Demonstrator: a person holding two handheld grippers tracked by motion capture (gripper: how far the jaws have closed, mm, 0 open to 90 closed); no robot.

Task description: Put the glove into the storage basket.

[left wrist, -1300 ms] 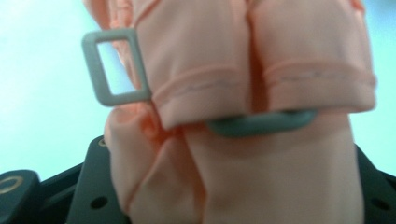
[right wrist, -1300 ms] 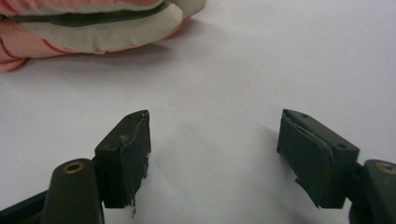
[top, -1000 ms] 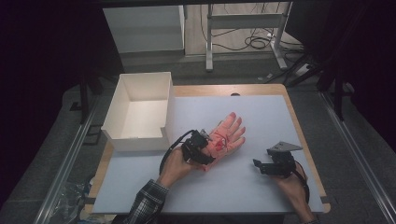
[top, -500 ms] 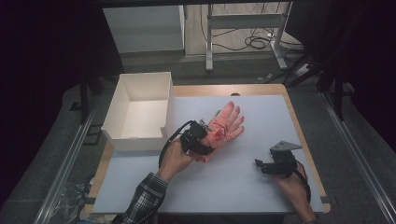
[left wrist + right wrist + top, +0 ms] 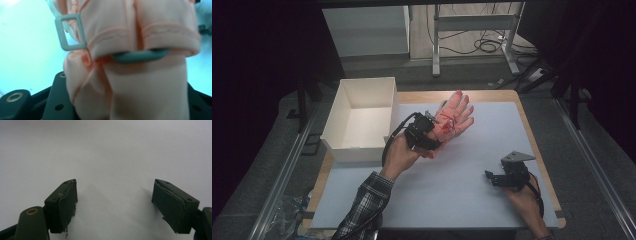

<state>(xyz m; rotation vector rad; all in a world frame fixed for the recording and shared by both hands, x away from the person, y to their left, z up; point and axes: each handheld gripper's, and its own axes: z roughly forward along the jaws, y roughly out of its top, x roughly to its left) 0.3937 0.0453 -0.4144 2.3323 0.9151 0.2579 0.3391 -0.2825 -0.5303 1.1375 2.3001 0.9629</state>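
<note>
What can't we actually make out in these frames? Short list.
- Left gripper jaws: high view, hidden behind the peach glove; left gripper view, glove covers them.
- Red marks on glove palm: high view, too small to read.
- White box near inner wall: high view, hidden by its rim.
- Glove fingertips: left gripper view, cut off at top edge.

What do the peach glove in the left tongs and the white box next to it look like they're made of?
The glove looks like soft matte fabric: folded, stitched hems show up close, with a grey buckle, probably plastic, and a grey loop, perhaps rubber or cord. Red markings show on it from above; their nature is unclear. The white box looks like thin matte cardboard or foam board, with flat straight walls.
</note>
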